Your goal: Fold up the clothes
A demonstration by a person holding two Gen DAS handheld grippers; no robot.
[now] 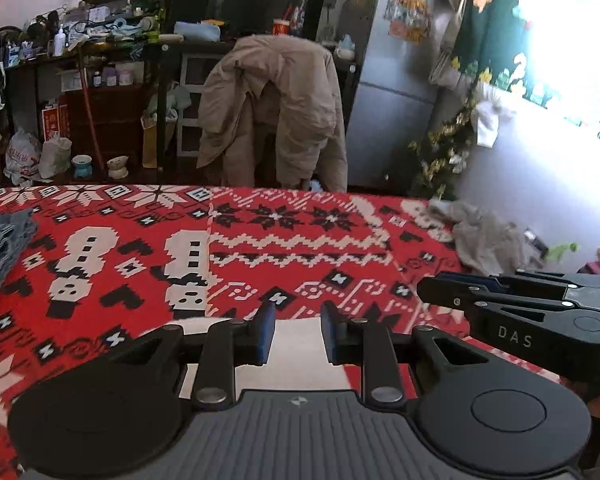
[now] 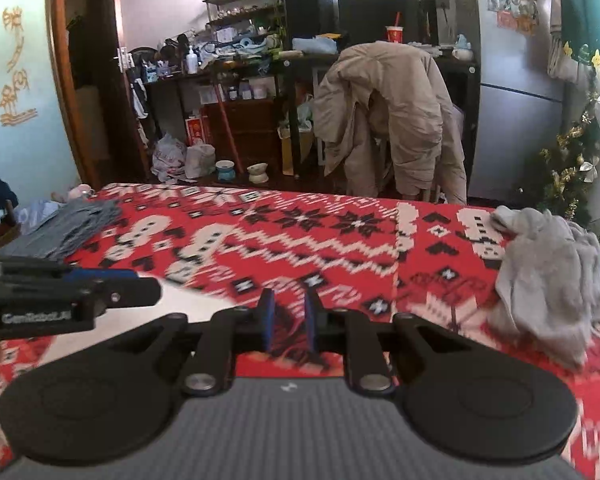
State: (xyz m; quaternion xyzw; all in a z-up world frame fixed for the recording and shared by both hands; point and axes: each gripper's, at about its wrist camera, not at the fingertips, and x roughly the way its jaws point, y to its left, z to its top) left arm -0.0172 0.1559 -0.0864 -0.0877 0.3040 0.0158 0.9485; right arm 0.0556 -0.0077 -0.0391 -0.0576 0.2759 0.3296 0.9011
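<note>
The table (image 2: pixel 340 240), covered by a red, black and white patterned cloth (image 1: pixel 260 248), takes up most of both views, and its middle is bare of clothing. At its left end lies a blue-grey folded stack (image 2: pixel 64 228), flat and squared, which I judge to be finished work. At the far right sits a grey crumpled garment (image 2: pixel 552 276), bunched and unfolded, well apart from the stack; this appears to be what is left. A beige jacket (image 1: pixel 272 112) hangs over a chair beyond the table; whether it belongs to the job cannot be told. The left gripper (image 1: pixel 298 332) hangs above the near edge with its blue pads parted by a narrow gap and nothing between them. The right gripper (image 2: pixel 289 320) is likewise narrowly parted and empty, just beside the left one, near but not touching the crumpled garment. Judgement: task partly done, one piece plainly outstanding.
</note>
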